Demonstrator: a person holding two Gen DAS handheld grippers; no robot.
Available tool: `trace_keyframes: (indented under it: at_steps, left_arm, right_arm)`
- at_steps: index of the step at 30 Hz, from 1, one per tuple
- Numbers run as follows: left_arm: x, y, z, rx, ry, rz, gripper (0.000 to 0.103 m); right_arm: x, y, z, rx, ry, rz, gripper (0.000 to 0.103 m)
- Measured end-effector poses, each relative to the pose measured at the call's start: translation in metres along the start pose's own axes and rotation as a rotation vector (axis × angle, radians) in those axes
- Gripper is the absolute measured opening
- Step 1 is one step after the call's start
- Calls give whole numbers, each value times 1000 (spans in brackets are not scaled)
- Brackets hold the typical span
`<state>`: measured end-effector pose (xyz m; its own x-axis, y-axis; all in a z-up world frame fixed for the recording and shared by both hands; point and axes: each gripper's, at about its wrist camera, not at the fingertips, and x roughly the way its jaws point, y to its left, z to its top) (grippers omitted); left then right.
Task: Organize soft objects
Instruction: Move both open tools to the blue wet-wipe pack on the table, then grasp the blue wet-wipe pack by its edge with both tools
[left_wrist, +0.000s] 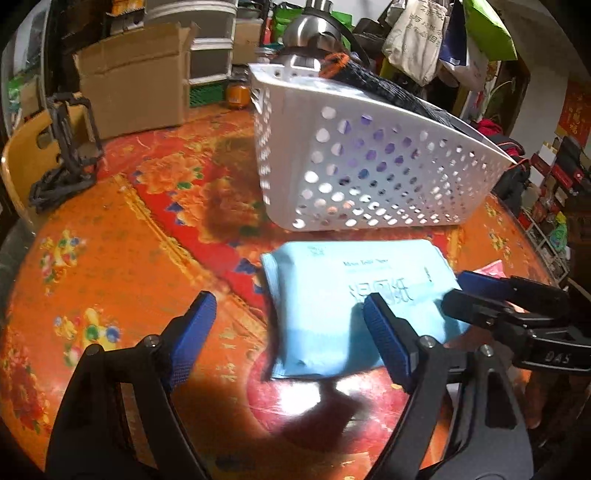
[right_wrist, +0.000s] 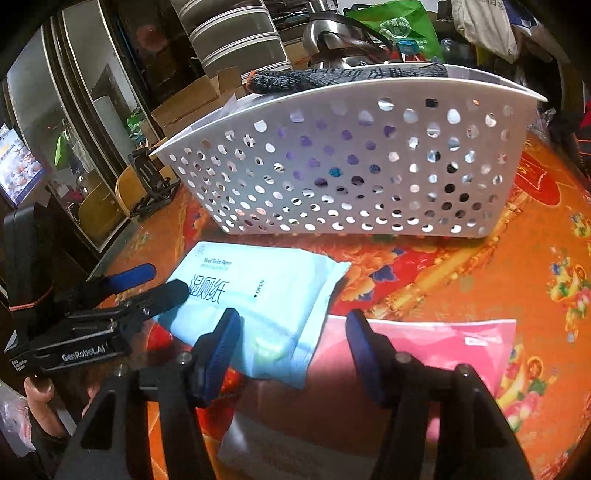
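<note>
A light blue pack of wet tissue (right_wrist: 258, 306) lies flat on the floral tabletop (left_wrist: 110, 258), just in front of a white perforated basket (right_wrist: 351, 155) that holds a dark knitted cloth (right_wrist: 332, 79) along its rim. A pink packet (right_wrist: 443, 343) lies beside the pack, its edge seemingly tucked under it, though the view there is poor.

The left gripper (left_wrist: 284, 332) hangs low over the tabletop with its jaws apart; one blue pad sits over the pack's near edge, the other over bare tabletop, and nothing is clamped. The right gripper (right_wrist: 291, 350) also stands with jaws apart, straddling the seam where the blue pack meets the pink packet, gripping neither. Part of a hand (right_wrist: 40, 402) shows behind the left gripper.
</note>
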<state>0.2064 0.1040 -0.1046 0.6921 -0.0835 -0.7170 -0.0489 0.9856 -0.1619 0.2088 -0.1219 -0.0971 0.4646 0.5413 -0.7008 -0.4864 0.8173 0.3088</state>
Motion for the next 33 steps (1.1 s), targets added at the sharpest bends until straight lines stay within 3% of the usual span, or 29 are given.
trace_keyframes:
  at_steps: [4, 9, 10, 15, 20, 24, 33]
  left_arm:
    - [2, -3, -2, -1, 11, -30, 66]
    - [4, -6, -5, -9, 27, -79, 50]
    - [4, -7, -5, -5, 30, -89, 49]
    - [1, -21, -8, 51, 26, -68, 46]
    - [1, -17, -8, 33, 28, -91, 44]
    - [-3, -19, -10, 37, 14, -85, 40]
    - [-31, -29, -17, 73, -94, -90, 34]
  right_arm:
    - [9, 3, 2, -7, 15, 5, 47]
    - [14, 14, 5, -45, 22, -13, 46]
    - [14, 16, 5, -54, 20, -17, 41]
    - [15, 21, 3, -80, 22, -10, 38]
    - [17, 27, 6, -112, 26, -12, 35]
    - [18, 37, 5, -161, 19, -39, 26]
    - [7, 50, 2, -201, -30, -58, 21]
